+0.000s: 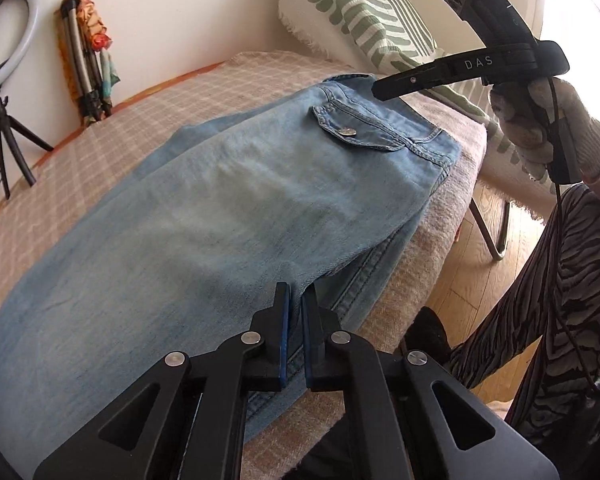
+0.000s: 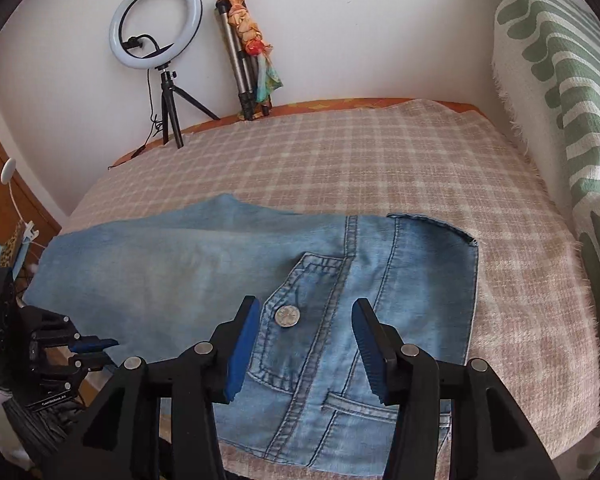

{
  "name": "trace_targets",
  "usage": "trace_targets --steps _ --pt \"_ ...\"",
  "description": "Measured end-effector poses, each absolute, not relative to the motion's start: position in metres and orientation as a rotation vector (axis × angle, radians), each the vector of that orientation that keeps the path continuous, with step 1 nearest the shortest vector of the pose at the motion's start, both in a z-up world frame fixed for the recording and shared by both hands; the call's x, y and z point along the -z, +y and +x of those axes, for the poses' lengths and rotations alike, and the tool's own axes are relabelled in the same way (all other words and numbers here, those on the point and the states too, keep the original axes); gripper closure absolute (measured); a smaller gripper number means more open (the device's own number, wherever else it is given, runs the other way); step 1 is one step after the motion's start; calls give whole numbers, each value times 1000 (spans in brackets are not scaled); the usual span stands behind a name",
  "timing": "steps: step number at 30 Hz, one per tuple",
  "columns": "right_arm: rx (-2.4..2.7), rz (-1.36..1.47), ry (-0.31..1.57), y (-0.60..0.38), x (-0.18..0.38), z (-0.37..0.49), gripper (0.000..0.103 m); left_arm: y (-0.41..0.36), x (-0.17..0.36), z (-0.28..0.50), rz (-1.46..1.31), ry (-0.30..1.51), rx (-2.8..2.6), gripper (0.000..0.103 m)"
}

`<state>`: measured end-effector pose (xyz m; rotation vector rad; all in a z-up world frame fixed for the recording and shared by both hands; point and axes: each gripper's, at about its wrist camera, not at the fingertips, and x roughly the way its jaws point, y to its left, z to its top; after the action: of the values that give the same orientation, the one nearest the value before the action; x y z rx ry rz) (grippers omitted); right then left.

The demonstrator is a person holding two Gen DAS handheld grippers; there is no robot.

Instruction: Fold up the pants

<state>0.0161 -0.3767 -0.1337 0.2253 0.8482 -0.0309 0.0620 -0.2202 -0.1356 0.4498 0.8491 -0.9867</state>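
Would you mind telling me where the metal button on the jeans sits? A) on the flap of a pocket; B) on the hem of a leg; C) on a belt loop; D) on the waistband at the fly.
A: in the right wrist view the round metal button sits on the pointed flap of a stitched pocket on the jeans, and the left wrist view shows the same.

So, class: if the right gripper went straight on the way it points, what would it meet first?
Most likely the jeans, around the button on the pocket flap between its open fingers; depth is hard to judge.
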Motion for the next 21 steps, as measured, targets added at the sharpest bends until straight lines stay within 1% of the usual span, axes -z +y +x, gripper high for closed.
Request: trace_targets --steps 2,4,6,8,10,11,13,15,17,21 --pt "-16 197 889 -359 145 17 53 -219 138 55 465 854 1008 100" --pt "-49 188 947 -350 161 20 53 -218 149 51 479 896 1025 100" --pt "-52 181 989 -349 172 25 56 -217 156 44 512 895 1026 100" --pt "-59 182 975 -352 167 30 55 -217 154 40 529 890 1039 100" --pt "-73 197 927 -358 150 42 54 -216 148 38 519 892 1036 100" --pt "-95 207 910 -361 140 51 51 -216 143 37 514 878 1036 99" --pt "-141 206 897 -364 124 77 47 -216 129 33 480 842 1043 94" --pt "-146 183 883 -365 114 105 45 -220 117 34 430 812 1065 81" --pt "-188 196 903 -368 113 138 46 -228 111 36 401 790 1079 73" --pt "-234 247 983 -369 132 199 45 -251 120 38 413 792 1117 72"
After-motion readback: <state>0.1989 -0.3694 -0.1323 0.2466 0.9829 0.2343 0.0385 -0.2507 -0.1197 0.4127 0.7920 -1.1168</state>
